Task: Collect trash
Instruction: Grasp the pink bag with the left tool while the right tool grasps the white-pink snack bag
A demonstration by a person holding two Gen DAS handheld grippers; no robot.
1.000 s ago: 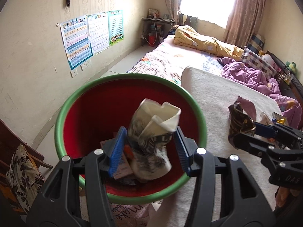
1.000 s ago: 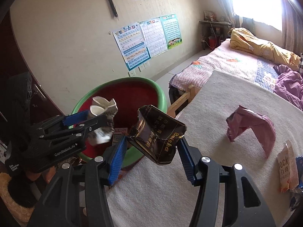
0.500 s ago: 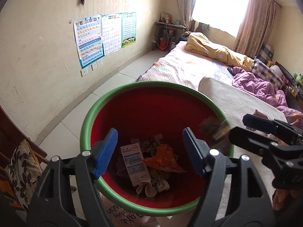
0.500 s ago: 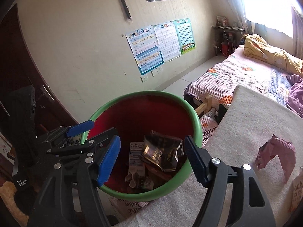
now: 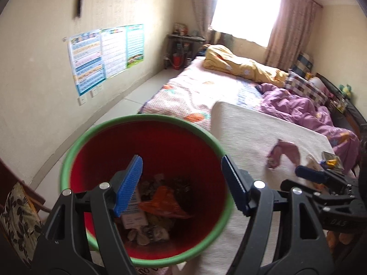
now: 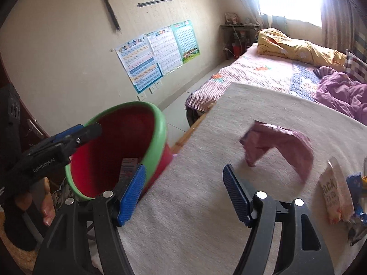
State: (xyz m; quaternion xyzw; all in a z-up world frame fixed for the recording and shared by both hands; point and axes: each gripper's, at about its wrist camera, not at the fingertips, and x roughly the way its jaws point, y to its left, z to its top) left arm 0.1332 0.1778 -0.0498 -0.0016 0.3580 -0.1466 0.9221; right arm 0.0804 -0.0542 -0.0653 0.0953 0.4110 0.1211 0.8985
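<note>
Left gripper (image 5: 182, 183) gapes wide and empty over the red bin (image 5: 146, 123) (wrappers heaped below); right gripper (image 6: 184, 192), equally wide and empty, hangs above the white cloth (image 6: 195, 217), pink wrapper (image 6: 278, 144) just ahead

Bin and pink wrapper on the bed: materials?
Bin: likely molded plastic; smooth red wall with a slight sheen and a thick rounded green rim. Pink wrapper: probably thin plastic film; it stands crumpled in a tent shape with sharp creases. Blur hides its print.
</note>
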